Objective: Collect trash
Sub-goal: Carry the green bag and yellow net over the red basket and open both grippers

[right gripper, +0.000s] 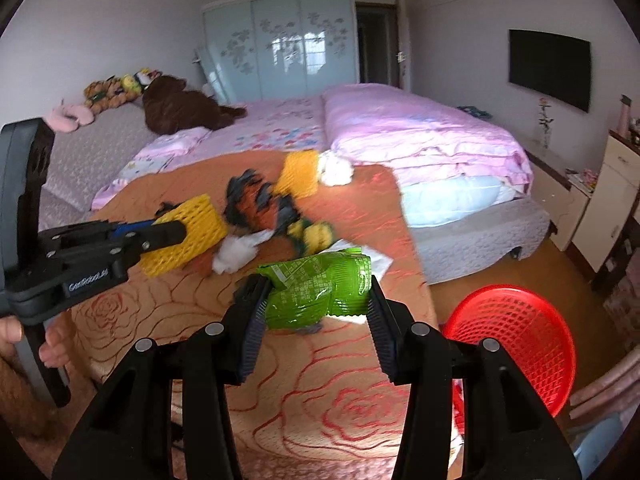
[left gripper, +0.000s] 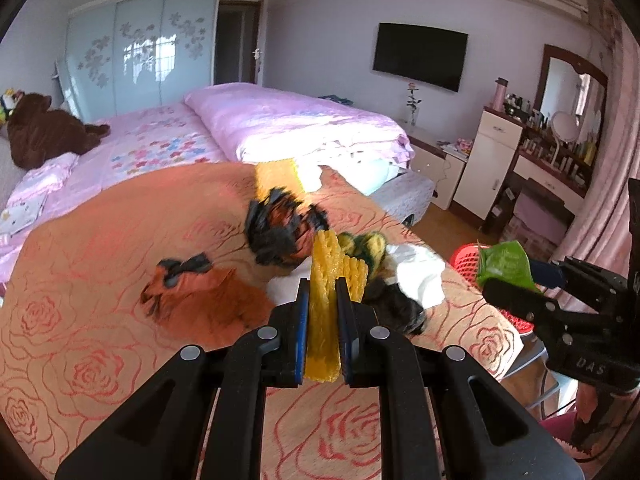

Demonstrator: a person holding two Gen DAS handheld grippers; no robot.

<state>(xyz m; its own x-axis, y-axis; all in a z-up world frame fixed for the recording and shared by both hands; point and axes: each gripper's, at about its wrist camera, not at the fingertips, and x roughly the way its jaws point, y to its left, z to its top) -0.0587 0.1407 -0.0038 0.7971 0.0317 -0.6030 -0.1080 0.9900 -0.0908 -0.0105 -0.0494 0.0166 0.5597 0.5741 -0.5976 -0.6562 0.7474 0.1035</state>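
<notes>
Both tongs carried trash above the rose-patterned orange surface (right gripper: 320,380).
Left tongs (left gripper: 323,284) clenched yellow foam netting (left gripper: 322,320); right tongs (right gripper: 316,292), marked "DAS", gripped a crumpled green wrapper (right gripper: 316,288).

— Left wrist view: looking forward and down along the left gripper (left gripper: 323,300), close over the orange rose-patterned cover (left gripper: 100,320), toward the bed (left gripper: 280,120) and television (left gripper: 420,56).

— Right wrist view: same heading from further right, over the right gripper (right gripper: 316,304). Shared: cover, bed, wardrobe (right gripper: 280,48), red basket (right gripper: 516,332), and each other's gripper.
</notes>
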